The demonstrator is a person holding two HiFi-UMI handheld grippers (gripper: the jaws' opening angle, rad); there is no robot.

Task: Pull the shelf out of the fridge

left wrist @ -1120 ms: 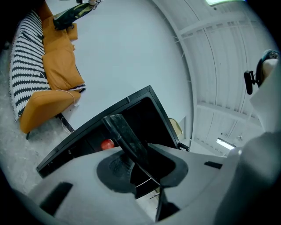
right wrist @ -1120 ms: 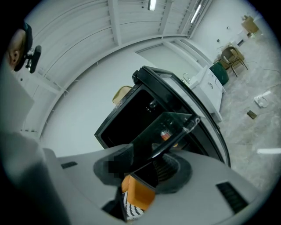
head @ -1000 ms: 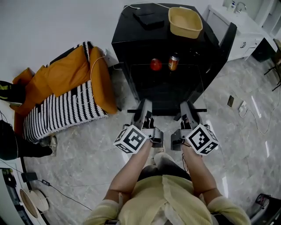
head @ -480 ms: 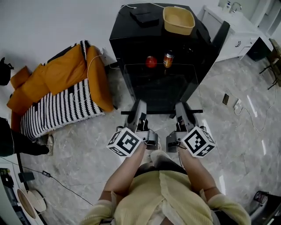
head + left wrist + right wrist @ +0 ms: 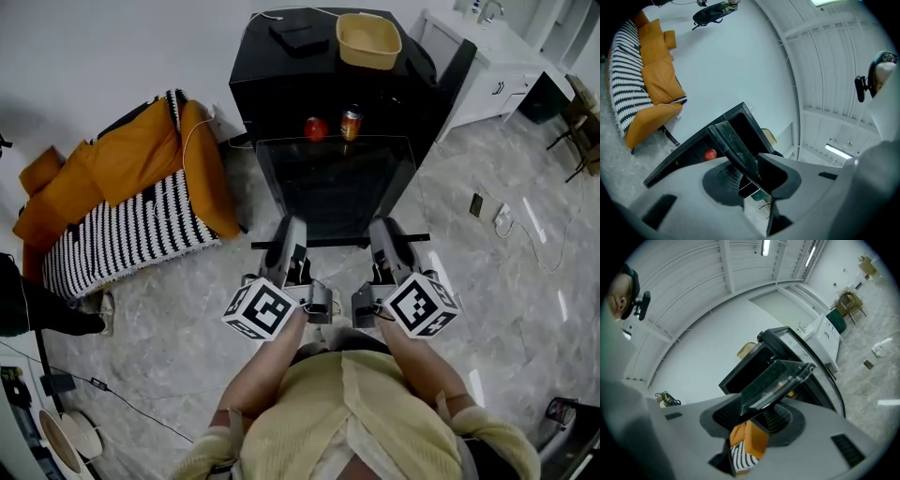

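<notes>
While we draw back, the left gripper (image 5: 289, 231) and right gripper (image 5: 386, 231) stay clamped, jaws narrow, on the near edge of the shelf (image 5: 336, 183), which has slid farther from the fridge (image 5: 281, 86); its far end seems nearly free.

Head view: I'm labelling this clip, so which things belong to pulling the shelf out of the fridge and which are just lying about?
Job: shelf, fridge, left tool and right tool, both clamped on the shelf's front edge.

Lying about: yellow basin and black box on the fridge top, apple, can, orange sofa, white cabinet.
</notes>
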